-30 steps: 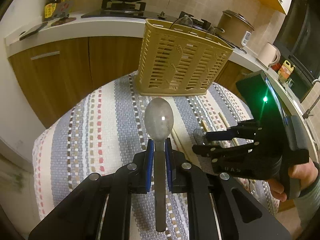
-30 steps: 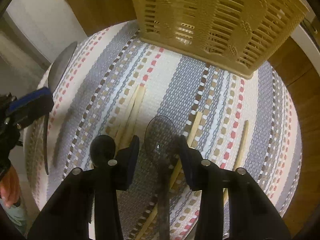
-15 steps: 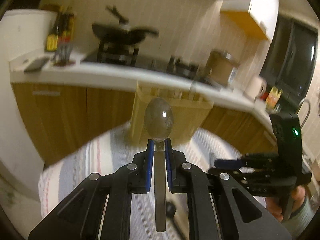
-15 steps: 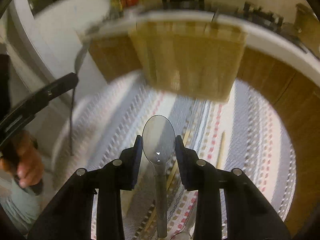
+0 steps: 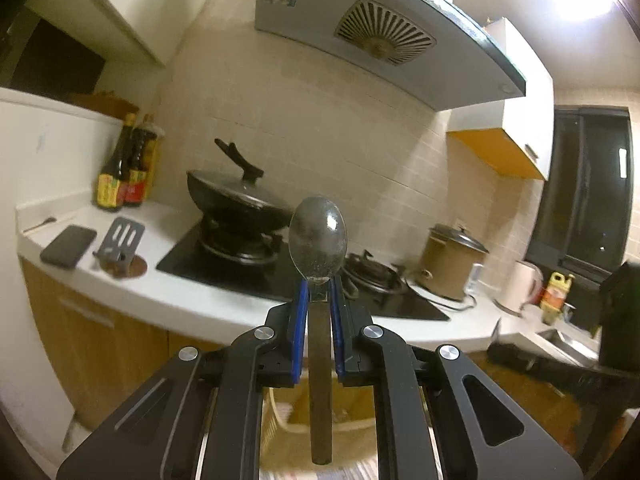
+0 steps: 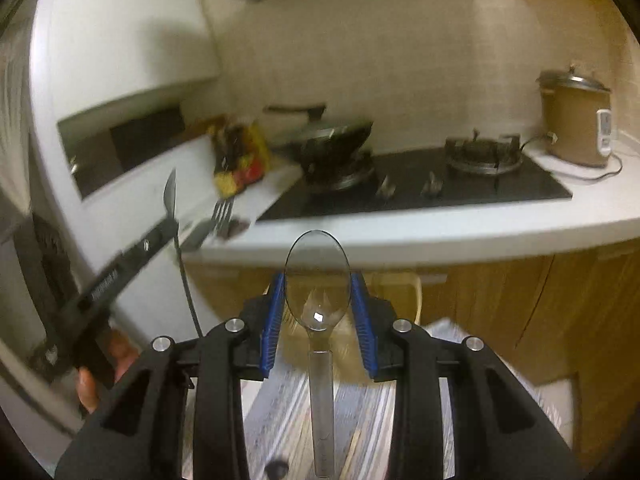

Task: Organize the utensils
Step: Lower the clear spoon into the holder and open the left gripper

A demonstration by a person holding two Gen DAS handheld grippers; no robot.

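Note:
My left gripper (image 5: 319, 300) is shut on a metal spoon (image 5: 318, 240), bowl pointing forward, raised level with the kitchen counter. The beige slotted utensil basket (image 5: 296, 428) shows only in part, low behind the fingers. My right gripper (image 6: 317, 300) is shut on a clear plastic spoon (image 6: 317, 280), also raised; the basket's rim (image 6: 400, 284) lies just behind it. The striped cloth (image 6: 280, 404) with chopsticks (image 6: 354, 446) lies below. The left gripper with its metal spoon (image 6: 170, 196) also shows at the left of the right wrist view.
A white counter (image 5: 192, 292) carries a gas hob with a black wok (image 5: 236, 200), sauce bottles (image 5: 124, 168), a phone (image 5: 68, 246), a brown rice cooker (image 5: 452, 264) and a kettle (image 5: 520, 290). Wooden cabinet doors (image 6: 520, 320) stand beneath. The right gripper's body (image 5: 560, 372) is at lower right.
Both grippers have lifted and tilted up from the cloth. The right gripper closed on the clear spoon and raised it. The left still holds the metal spoon.

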